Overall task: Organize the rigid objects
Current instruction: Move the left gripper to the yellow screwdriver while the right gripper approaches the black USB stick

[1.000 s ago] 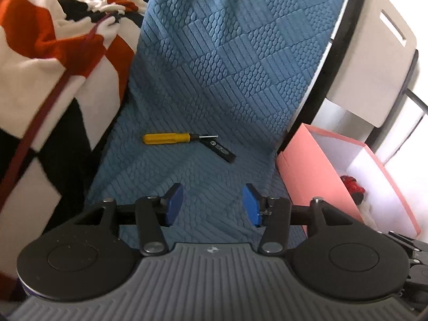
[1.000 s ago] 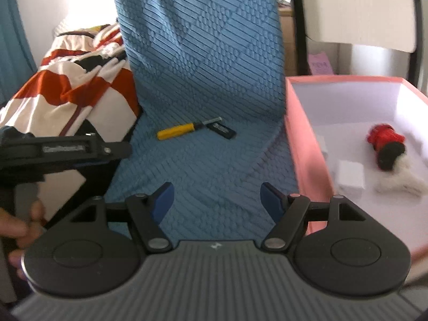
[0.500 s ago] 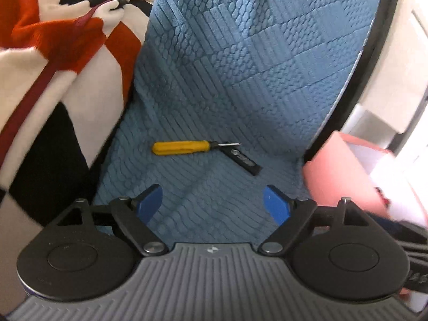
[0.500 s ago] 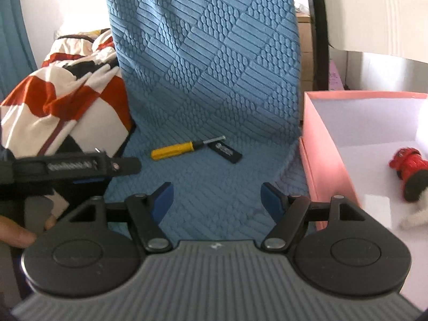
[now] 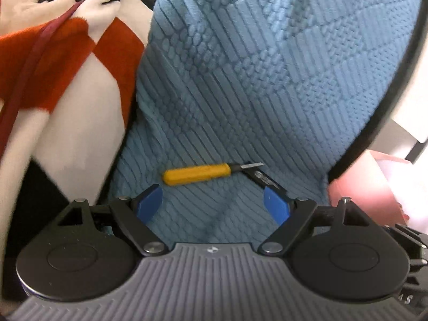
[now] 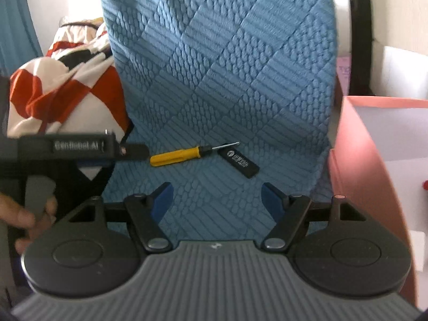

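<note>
The yellow-handled screwdriver (image 5: 196,174) lies flat on the blue quilted cover (image 5: 254,93), its thin shaft toward the small black tag (image 6: 239,159), a flat piece with white print that I cannot read. In the left wrist view the two seem to touch at the tip; in the right wrist view the tip lies just beside the tag. Both are loose things, and I judge they are to go into the pink box (image 6: 355,144) at the right, where something red already shows at the edge.

The left tongs (image 5: 212,204) stand wide with nothing between the blue pads, just before the screwdriver handle, which fits a grasp across the handle. The right tongs (image 6: 215,199) are opening, also empty, and point toward the tag from a little farther back. A hand (image 6: 24,214) holds the grip of the left tool.

The cover is soft, with raised squares, and it rises behind like the back of a chair with a dark frame. A red, white and black blanket (image 5: 67,61) is heaped at the left. A teal curtain (image 6: 18,21) hangs in the far corner.
</note>
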`<act>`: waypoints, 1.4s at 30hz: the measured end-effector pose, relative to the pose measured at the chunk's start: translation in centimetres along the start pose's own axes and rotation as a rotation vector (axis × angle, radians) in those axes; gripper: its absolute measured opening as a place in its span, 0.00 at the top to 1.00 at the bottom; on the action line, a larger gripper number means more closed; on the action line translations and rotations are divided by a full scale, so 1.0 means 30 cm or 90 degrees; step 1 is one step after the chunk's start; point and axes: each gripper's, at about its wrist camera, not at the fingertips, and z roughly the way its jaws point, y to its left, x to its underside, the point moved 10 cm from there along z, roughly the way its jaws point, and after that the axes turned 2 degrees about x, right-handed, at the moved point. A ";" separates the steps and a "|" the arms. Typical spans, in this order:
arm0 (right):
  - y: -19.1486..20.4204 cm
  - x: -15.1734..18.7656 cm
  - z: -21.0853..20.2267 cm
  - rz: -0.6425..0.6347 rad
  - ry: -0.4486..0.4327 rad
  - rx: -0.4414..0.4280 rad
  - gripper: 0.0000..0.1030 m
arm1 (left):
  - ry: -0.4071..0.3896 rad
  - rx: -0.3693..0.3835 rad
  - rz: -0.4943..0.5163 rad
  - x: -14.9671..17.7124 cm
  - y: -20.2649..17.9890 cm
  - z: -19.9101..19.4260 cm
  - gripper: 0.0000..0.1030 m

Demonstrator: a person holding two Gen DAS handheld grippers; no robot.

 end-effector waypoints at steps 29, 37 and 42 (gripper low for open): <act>-0.083 -0.078 0.416 -0.101 0.093 -0.007 0.35 | 0.090 -0.011 0.107 -0.058 0.081 0.311 0.22; -0.133 -0.055 0.491 -0.099 0.114 0.022 0.42 | 0.099 0.002 0.171 -0.057 0.037 0.358 0.28; -0.115 -0.064 0.531 -0.109 0.114 0.015 0.44 | 0.121 0.006 0.179 -0.034 0.031 0.379 0.39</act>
